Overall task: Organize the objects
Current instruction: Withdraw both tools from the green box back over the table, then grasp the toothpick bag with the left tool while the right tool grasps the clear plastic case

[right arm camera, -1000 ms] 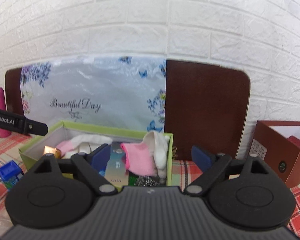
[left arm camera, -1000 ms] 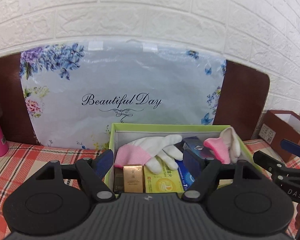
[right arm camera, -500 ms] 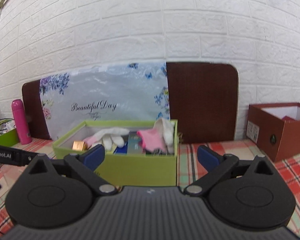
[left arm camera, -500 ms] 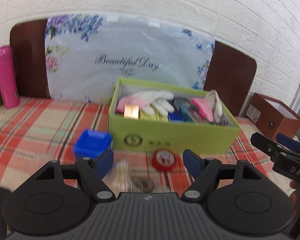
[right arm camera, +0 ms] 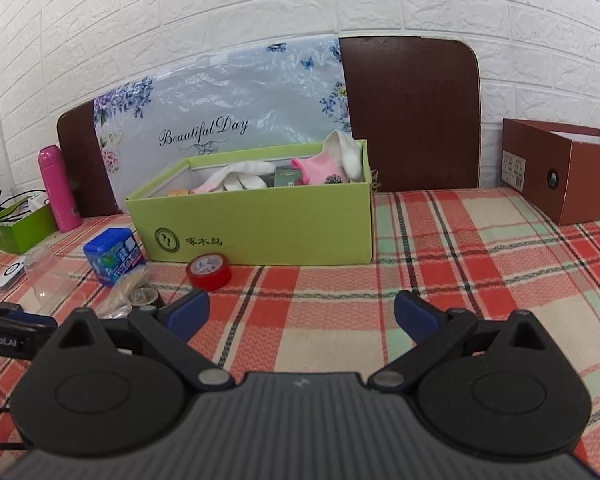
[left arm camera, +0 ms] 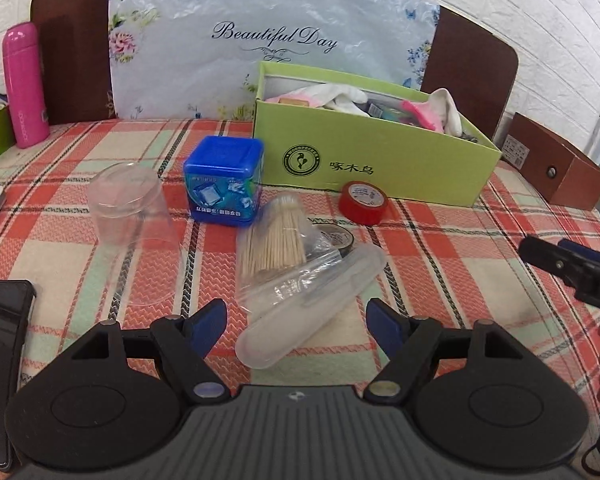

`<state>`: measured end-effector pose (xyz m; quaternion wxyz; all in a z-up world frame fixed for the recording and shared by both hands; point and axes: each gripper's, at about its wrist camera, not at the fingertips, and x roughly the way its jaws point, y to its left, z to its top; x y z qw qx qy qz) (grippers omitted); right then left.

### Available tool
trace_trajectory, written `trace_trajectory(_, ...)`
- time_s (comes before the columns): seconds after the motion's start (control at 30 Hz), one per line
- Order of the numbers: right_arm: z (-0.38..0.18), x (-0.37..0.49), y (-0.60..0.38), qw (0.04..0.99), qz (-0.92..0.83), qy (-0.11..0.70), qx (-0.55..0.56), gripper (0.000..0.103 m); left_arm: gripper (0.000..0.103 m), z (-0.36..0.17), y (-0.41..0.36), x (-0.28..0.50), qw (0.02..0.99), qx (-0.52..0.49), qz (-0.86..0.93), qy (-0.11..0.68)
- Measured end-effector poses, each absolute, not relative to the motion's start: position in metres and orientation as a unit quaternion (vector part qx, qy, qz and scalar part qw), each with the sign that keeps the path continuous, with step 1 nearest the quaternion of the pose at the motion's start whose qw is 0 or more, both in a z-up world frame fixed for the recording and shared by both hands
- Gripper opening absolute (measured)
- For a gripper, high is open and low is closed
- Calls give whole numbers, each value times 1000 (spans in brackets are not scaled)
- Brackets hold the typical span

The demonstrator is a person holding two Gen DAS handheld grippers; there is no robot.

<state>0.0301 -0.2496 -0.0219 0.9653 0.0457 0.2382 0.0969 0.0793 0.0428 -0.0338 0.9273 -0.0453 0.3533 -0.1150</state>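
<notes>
Green box (left arm camera: 380, 168) — plastic sheet (left arm camera: 276, 36) reads "Beautiful Day"; both grippers apart, empty.

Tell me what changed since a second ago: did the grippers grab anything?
No. Both pulled back from the green box and tipped down toward the table. The left hand-held gripper now hangs open over the clear plastic case; the right hand-held gripper has opened a little wider and holds nothing. The gloves stayed in the box, and the red tape roll lies where it was.
</notes>
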Motion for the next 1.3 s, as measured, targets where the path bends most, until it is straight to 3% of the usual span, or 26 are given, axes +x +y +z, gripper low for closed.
trace_trajectory(0.23,-21,24,-243,965,110,237,33,101,78,-51,36,100,916,-39,-115,382)
trace_trajectory(0.6,-30,27,-264,964,63,255,40,101,77,-48,-14,72,882,-95,-266,377)
trace_trajectory(0.77,-36,27,-265,961,59,269,38,100,77,-34,11,66,915,-105,-188,340)
trace_trajectory(1.07,-52,21,-177,928,225,294,-34,89,78,-36,43,96,931,-151,-73,325)
trace_trajectory(1.27,-63,28,-155,915,248,313,-51,63,78,-50,39,120,928,-138,-59,340)
trace_trajectory(1.3,-66,31,-156,915,242,320,-51,54,77,-52,39,121,927,-143,-60,342)
